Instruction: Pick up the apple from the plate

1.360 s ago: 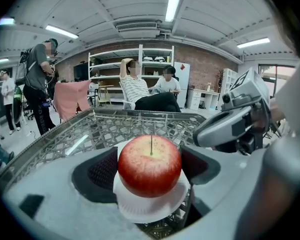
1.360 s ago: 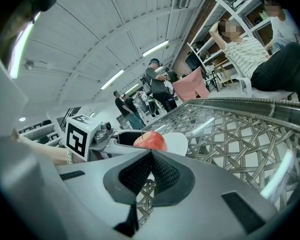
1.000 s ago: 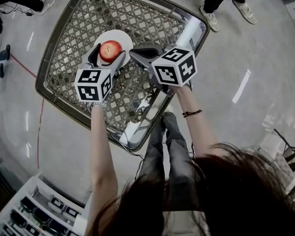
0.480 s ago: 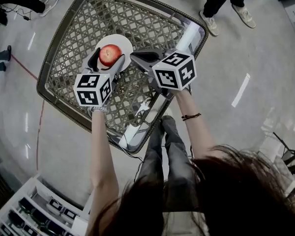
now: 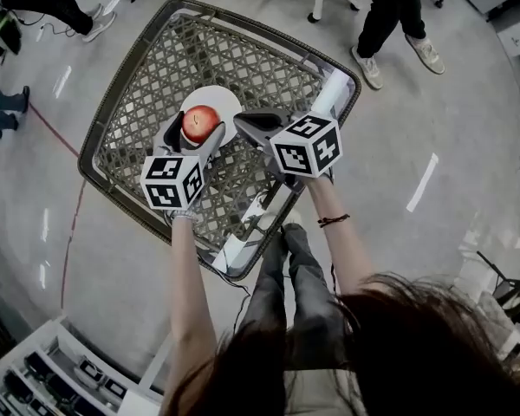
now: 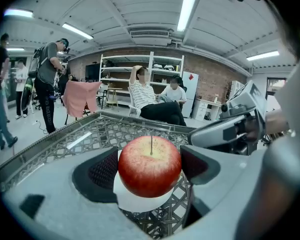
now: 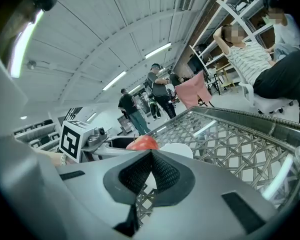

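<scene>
Left gripper (image 5: 195,126) clasps apple (image 6: 150,166) over plate (image 5: 227,102) near table's (image 5: 139,85) far edge; right gripper (image 7: 150,159) view alone shows its jaws pressed together

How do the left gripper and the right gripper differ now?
The left gripper has its jaws on the round red apple; the right gripper has its jaws together, empty. The left gripper is over the round white plate; the right gripper is beside it, over the lattice table. Both carry marker cubes.
</scene>
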A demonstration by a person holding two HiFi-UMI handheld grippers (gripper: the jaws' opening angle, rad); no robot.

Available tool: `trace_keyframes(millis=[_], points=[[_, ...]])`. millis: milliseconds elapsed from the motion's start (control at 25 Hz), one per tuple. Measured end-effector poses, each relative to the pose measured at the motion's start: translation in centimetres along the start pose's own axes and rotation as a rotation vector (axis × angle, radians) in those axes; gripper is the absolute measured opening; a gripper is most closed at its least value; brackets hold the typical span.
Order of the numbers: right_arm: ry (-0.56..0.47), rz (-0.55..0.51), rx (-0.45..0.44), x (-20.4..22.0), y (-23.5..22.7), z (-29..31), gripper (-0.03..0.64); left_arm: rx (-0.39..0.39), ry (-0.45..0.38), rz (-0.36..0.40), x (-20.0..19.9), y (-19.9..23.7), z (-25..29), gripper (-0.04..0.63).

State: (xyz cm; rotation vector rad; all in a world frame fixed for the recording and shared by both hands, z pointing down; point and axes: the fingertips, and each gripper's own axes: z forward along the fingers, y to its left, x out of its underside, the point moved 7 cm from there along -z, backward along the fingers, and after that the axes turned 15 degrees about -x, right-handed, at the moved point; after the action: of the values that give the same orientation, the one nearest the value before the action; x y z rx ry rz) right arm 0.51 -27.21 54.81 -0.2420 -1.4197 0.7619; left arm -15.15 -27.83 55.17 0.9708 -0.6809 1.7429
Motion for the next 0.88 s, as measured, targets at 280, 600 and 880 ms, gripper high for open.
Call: trace_keyframes(millis=[280, 600, 880], points=[[0.007, -0.015, -0.006, -1.1, 1.4, -0.4, 0.009, -0.01, -0.015, -0.026, -0.9, -0.2, -1.9, 0.391], [0.023, -0.051, -0.03, -2.3, 3.2, -0.4, 0.009, -0.015, -0.027, -0.061, -1.6, -0.7, -4.3, 0.391], [0.041, -0.088, -0.051, -3.5, 4.7, -0.9, 0.009, -0.019, -0.043, -0.092, -2.5, -1.4, -6.1, 0.391]])
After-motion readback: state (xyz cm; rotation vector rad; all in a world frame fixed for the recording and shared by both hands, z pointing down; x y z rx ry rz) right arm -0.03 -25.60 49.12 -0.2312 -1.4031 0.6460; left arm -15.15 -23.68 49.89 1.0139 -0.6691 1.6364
